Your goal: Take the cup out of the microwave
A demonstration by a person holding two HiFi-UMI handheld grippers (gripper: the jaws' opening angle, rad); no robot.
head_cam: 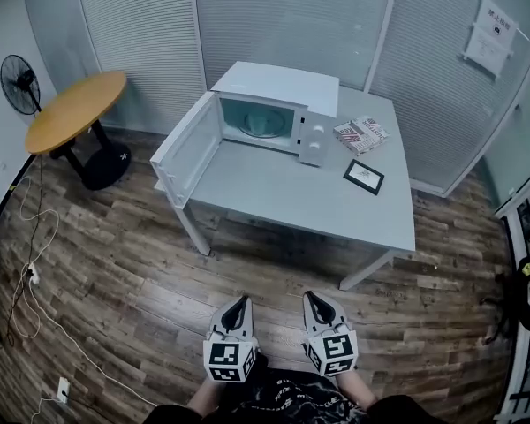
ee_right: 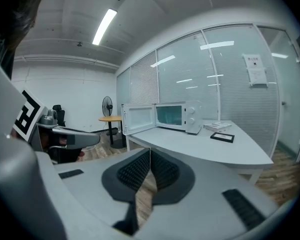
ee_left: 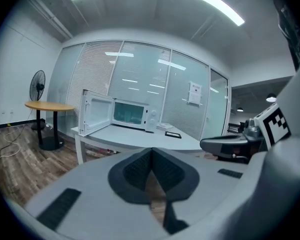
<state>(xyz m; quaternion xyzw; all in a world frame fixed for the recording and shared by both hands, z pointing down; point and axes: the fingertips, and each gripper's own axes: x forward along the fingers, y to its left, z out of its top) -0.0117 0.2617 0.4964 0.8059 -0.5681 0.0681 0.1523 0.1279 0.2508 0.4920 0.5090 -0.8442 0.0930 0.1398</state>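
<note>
**Left gripper (head_cam: 239, 306) and right gripper (head_cam: 313, 302) both closed, facing the open microwave (head_cam: 278, 95)**

Each gripper is seen low in the head view, side by side above the wooden floor (head_cam: 115, 281) and well apart from the white table (head_cam: 336, 206). In the left gripper view the two dark pads meet at their tips with nothing between them; the right gripper view shows the same closed, empty state. The microwave stands at the table's far edge with its door (head_cam: 187, 148) swung fully open to the left. A pale rounded form (head_cam: 265, 127) lies in the lit cavity, but it is too small to tell whether it is the cup. Beside the microwave lie a printed box (head_cam: 360, 134) and a black frame (head_cam: 364, 177). A round wooden table (head_cam: 75, 109) and a fan (head_cam: 19, 84) stand at left.
</note>
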